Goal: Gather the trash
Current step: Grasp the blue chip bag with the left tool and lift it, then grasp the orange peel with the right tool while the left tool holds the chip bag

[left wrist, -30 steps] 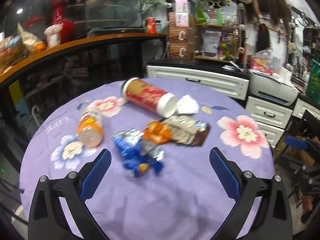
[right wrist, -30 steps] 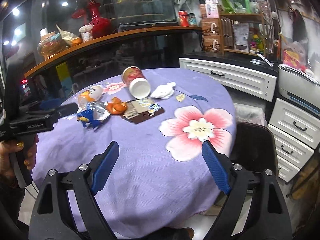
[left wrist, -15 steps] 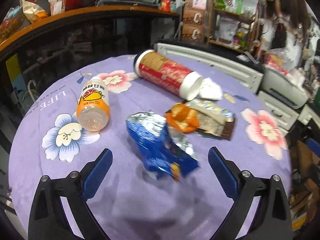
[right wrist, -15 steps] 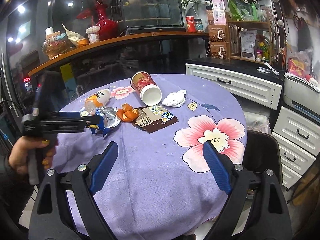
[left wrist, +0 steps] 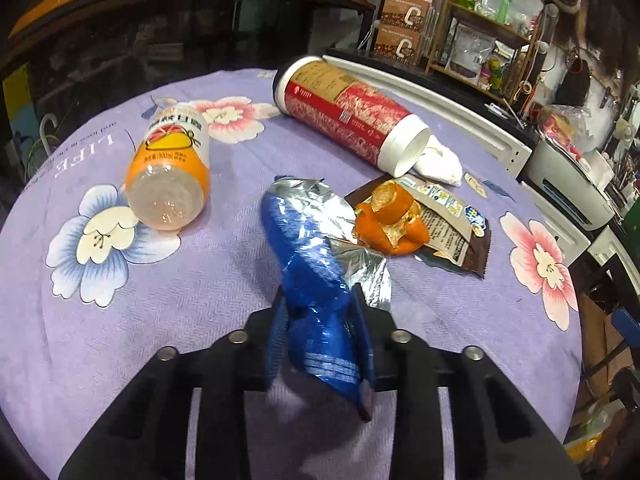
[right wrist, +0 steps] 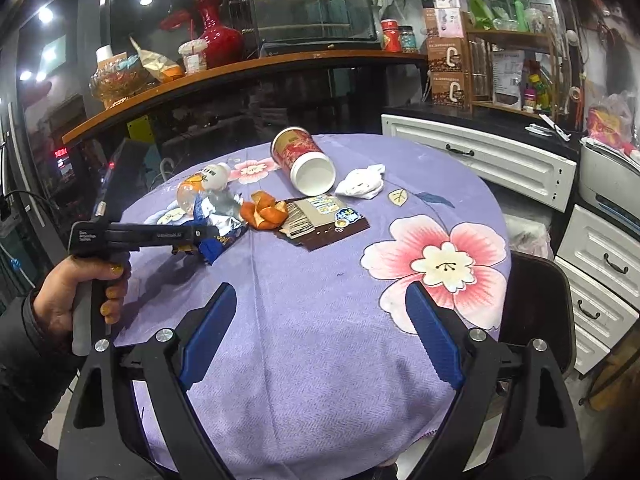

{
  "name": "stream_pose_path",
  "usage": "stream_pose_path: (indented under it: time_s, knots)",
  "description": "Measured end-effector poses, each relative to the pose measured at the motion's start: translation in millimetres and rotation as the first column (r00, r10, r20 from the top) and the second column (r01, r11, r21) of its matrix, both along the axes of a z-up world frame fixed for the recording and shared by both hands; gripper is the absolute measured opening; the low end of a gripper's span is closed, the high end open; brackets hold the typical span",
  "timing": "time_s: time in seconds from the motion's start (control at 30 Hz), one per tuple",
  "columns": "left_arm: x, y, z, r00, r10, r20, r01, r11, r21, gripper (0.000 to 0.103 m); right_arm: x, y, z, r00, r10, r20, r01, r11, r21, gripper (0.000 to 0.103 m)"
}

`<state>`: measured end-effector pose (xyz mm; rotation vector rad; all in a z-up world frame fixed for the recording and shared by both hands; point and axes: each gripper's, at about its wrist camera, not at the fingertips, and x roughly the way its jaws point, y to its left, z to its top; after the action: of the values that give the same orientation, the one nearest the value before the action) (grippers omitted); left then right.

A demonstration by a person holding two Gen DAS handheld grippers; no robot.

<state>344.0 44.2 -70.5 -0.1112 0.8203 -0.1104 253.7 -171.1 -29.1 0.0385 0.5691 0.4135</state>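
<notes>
The collecting looks barely begun: one piece is in hand and everything else lies on the surface (right wrist: 320,320). The left gripper (left wrist: 320,336) has its fingers clamped on the near end of the blue wrapper (left wrist: 316,280), whose silver far end lies beside the peel (left wrist: 390,220); whether the wrapper is lifted clear of the cloth I cannot tell. Left to gather are the bottle (left wrist: 170,168) on its side, the toppled can (left wrist: 348,116), the tissue (left wrist: 438,162) at the can's mouth, the peel, and the brown packet (left wrist: 452,232) under the peel. No bin or bag shows in either view. The left hand (right wrist: 80,292) holds its tool level, reaching in from the surface's left edge. The right gripper (right wrist: 320,336) hangs over the near edge, fingers wide apart and empty, well apart from the litter.
</notes>
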Motion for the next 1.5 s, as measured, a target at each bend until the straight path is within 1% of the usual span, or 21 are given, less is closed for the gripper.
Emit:
stream_pose_path:
  time_s: [0.23,0.33,0.47,0.57,0.67,0.77,0.93,1.13,1.2,1.27,1.37,1.5]
  knots:
    - [-22,12,12,0.999,0.017,0.042,-0.016,1.0,-0.026,0.028,6,22,3,0.998,0.055,0.009,-0.055,0.998,-0.041,0.086]
    - [-38,21,23,0.995,0.046,0.087,-0.044,0.999,-0.02,0.028,16,37,4,0.996,0.087,0.006,-0.086,0.994,-0.066,0.086]
    - [-58,36,34,0.988,0.084,0.129,-0.08,0.996,-0.033,0.028,34,62,8,0.989,0.143,-0.024,-0.144,0.987,-0.076,0.086]
    - [-68,41,39,0.981,0.109,0.16,-0.107,0.994,-0.019,0.028,53,85,11,0.98,0.187,-0.062,-0.192,0.978,-0.08,0.086]
    - [-73,48,42,0.976,0.129,0.177,-0.122,0.991,-0.05,0.028,76,108,11,0.974,0.201,-0.104,-0.21,0.974,-0.083,0.086]
    - [-75,49,44,0.974,0.13,0.186,-0.121,0.991,-0.056,0.028,105,130,6,0.975,0.177,-0.137,-0.193,0.974,-0.117,0.085]
    - [-79,50,47,0.97,0.127,0.205,-0.117,0.991,-0.063,0.028,145,156,-12,0.963,0.155,-0.219,-0.189,0.971,-0.146,0.083]
    - [-82,50,47,0.97,0.117,0.214,-0.103,0.992,-0.076,0.028,164,185,-29,0.962,0.113,-0.247,-0.178,0.95,-0.256,0.083]
    - [-82,49,47,0.97,0.113,0.215,-0.099,0.992,-0.074,0.028,166,190,-34,0.963,0.098,-0.252,-0.171,0.941,-0.29,0.077]
    - [-82,49,46,0.97,0.111,0.216,-0.097,0.993,-0.073,0.028,169,191,-38,0.962,0.086,-0.259,-0.166,0.937,-0.306,0.064]
    - [-82,49,46,0.97,0.107,0.217,-0.093,0.993,-0.075,0.028,171,188,-39,0.959,0.082,-0.272,-0.162,0.944,-0.288,0.059]
    - [-83,47,46,0.97,0.105,0.218,-0.091,0.993,-0.073,0.028,165,189,-38,0.968,0.092,-0.232,-0.162,0.939,-0.304,0.054]
